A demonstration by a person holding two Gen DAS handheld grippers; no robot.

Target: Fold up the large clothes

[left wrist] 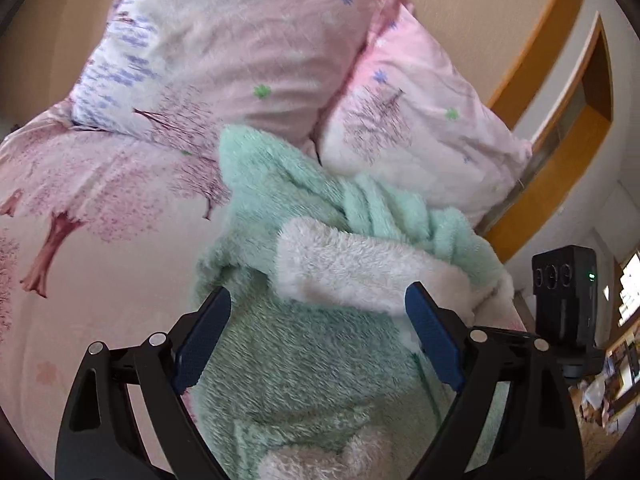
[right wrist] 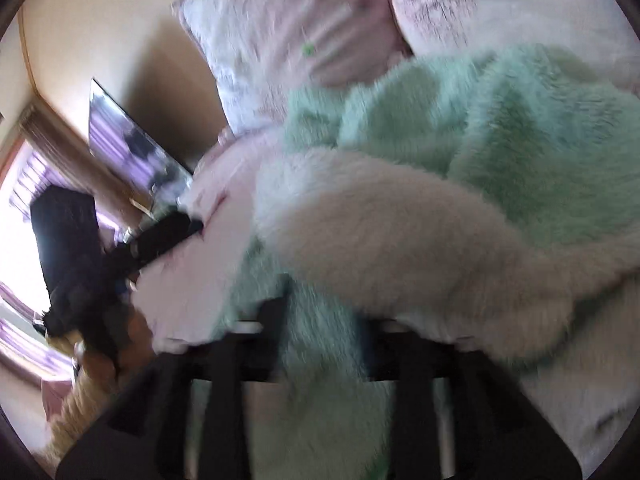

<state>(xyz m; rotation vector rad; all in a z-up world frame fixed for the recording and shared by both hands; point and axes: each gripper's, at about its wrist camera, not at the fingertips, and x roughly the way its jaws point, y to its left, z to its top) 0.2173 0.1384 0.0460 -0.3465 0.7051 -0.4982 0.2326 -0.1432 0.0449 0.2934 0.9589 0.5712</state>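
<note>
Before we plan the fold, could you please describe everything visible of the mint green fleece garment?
The fleece garment is thick, fluffy mint green pile with a white plush cuff or trim. It lies crumpled and unfolded on the pink tree-print bedding, its far end bunched against the two pillows. The open left gripper straddles it; the right view is too blurred to judge grip.

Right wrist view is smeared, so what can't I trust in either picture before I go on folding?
- Right tool: motion blur hides whether its fingers pinch the green fleece garment.
- Garment's lower part: cut off by the bottom edge in the left wrist view, behind the open left tool.
- White cuff: its end is hidden behind the tool's right finger.
- Dark objects at the left of the right wrist view: too blurred to name.
</note>
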